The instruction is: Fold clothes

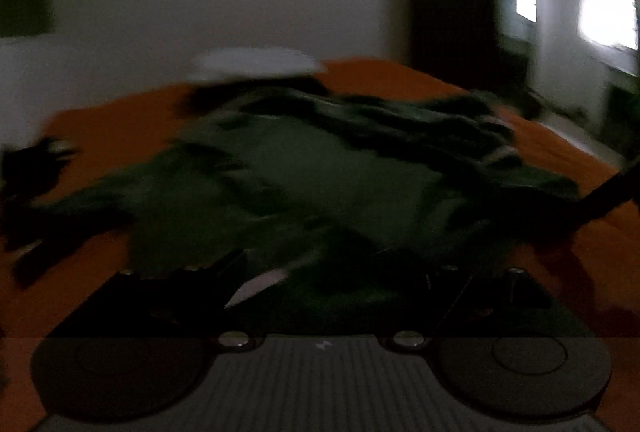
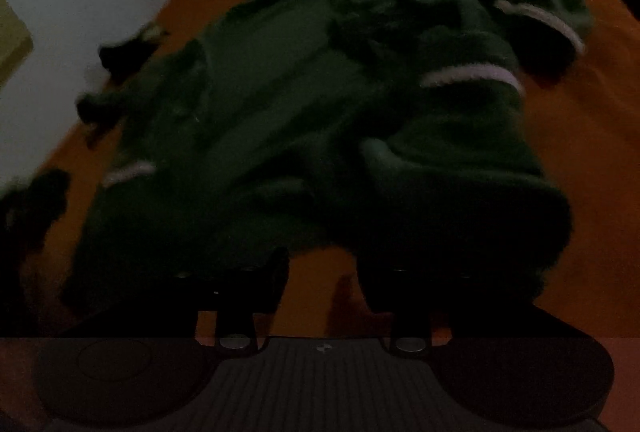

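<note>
Both tongs are met at the near hem of a dark green garment [image 1: 320, 176], which is spread on an orange bed cover [image 1: 120, 124] with its long axis running away from the cameras toward a pale pillow [image 1: 256, 64] at the far end. In the left wrist view, green cloth and a pale tag are seen lying between the fingers of the left gripper [image 1: 332, 296]; whether those fingers are pressed onto the hem cannot be told through the blur and gloom. In the right wrist view, the right gripper [image 2: 324, 288] is held with its fingers spread, bare orange cover showing in the gap, and the hem is found just beyond and partly over the fingertips. Sleeves with pale cuff bands are seen bunched on the garment's right side. The left tongs are judged the nearer to a hold, so a lengthwise fold would be led from that hem.
</note>
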`<state>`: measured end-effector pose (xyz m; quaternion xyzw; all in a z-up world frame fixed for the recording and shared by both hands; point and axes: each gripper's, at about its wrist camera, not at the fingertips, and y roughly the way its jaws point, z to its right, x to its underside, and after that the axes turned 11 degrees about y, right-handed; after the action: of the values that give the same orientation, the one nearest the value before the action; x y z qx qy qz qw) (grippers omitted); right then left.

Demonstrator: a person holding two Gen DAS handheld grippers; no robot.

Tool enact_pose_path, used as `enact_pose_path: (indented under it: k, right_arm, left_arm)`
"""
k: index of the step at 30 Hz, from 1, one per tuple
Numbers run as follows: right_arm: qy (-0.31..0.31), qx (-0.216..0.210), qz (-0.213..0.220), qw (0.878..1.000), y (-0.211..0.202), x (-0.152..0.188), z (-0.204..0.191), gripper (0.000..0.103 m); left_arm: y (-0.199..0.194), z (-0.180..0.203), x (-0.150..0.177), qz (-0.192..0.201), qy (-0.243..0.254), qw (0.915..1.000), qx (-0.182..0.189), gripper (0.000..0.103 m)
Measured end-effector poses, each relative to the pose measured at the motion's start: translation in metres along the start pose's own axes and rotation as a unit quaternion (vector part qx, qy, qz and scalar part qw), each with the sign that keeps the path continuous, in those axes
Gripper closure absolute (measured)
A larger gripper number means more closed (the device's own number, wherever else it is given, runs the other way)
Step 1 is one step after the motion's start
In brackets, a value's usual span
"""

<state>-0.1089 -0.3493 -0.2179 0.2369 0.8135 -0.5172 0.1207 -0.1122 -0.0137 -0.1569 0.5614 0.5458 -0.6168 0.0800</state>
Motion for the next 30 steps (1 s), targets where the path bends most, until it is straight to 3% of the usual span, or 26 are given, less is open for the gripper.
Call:
enact_pose_path:
  k: [4,8,11,14,15,17,19,21,23,27,30]
  right_arm:
    - [-0.051,-0.004,0.015,0.999,0.001,-0.002,-0.003,0.06]
    - [-0.123,0.026,0.053,0.991,0.02,-0.019,-0.011,0.06]
    - [-0.157,0.076,0.063,0.983,0.044,-0.031,-0.01,0.06]
    - [-0.161,0.095,0.063,0.98,0.06,-0.042,0.003,0.08]
    - [-0.162,0.094,0.063,0.98,0.06,-0.045,0.006,0.094]
    - [-0.112,0.048,0.074,0.99,0.041,-0.058,0.017,0.094]
    - [-0.014,-0.036,0.087,0.995,0.005,-0.078,0.033,0.094]
    - [0.076,-0.125,0.102,0.984,-0.032,-0.096,0.044,0.095]
    - [0.11,-0.199,0.12,0.966,-0.059,-0.117,0.036,0.095]
    - [0.056,-0.246,0.088,0.964,-0.045,-0.151,-0.029,0.095]
    - [0.0,-0.225,-0.038,0.974,0.031,-0.147,-0.082,0.085]
  left_arm:
    - [0.068,0.012,-0.052,-0.044,0.082,0.9928,0.076,0.012]
    - [0.13,0.034,-0.065,-0.069,0.143,0.9845,0.073,0.012]
    - [0.145,0.052,-0.053,-0.066,0.166,0.9816,0.067,0.012]
    - [0.132,0.061,-0.036,-0.05,0.145,0.985,0.079,0.012]
    - [0.126,0.065,-0.032,-0.046,0.138,0.986,0.082,0.012]
    - [0.11,0.069,-0.027,-0.041,0.125,0.9859,0.103,0.012]
    - [0.092,0.073,-0.021,-0.036,0.117,0.9846,0.125,0.012]
    - [0.077,0.075,-0.014,-0.03,0.122,0.9831,0.133,0.012]
    - [0.064,0.074,-0.005,-0.024,0.12,0.9833,0.135,0.012]
    - [0.052,0.067,0.014,-0.031,0.115,0.9843,0.13,0.012]
    - [0.051,0.065,0.028,-0.059,0.125,0.9805,0.14,0.012]
